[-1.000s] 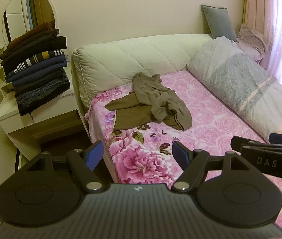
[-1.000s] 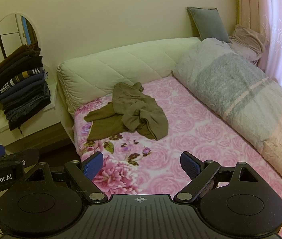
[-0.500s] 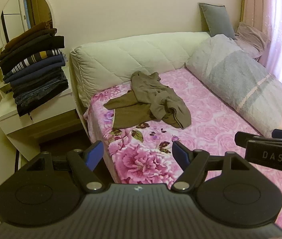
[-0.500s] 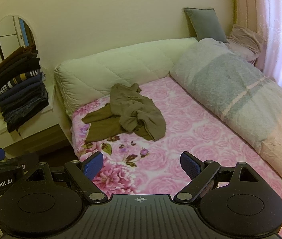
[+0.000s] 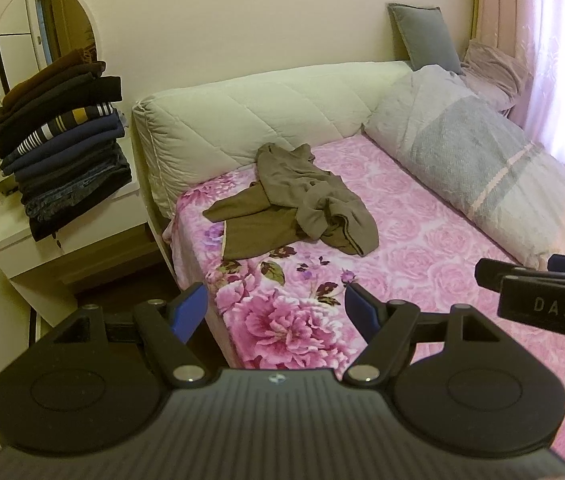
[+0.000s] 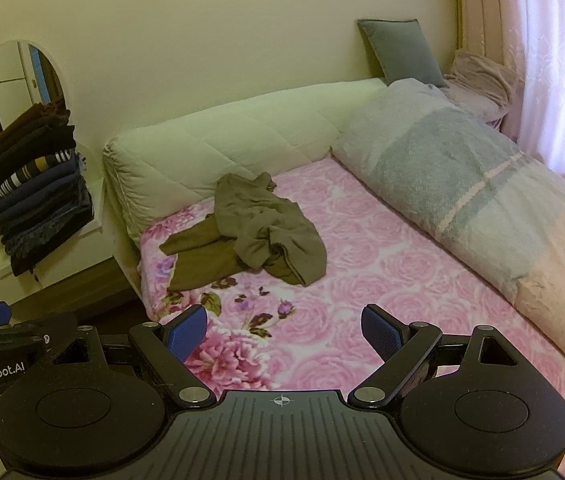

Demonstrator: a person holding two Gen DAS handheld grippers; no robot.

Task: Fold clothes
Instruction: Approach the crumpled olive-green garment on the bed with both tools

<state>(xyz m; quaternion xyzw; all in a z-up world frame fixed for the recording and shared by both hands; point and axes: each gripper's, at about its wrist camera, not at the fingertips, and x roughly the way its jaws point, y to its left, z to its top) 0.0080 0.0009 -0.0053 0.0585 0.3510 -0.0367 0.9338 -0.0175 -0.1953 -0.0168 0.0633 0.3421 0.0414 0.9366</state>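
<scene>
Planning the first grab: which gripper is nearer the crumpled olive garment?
Hard to call; perhaps the left gripper. The right gripper hangs alongside, both open, short of the olive garment.

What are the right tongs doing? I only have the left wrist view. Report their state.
Observer: The right tongs are open with nothing between them, above the pink floral blanket.
Operator: Give me the garment's position relative to them.
Observer: The crumpled olive garment lies ahead of them, slightly left of their centre and apart from both fingertips.
</scene>
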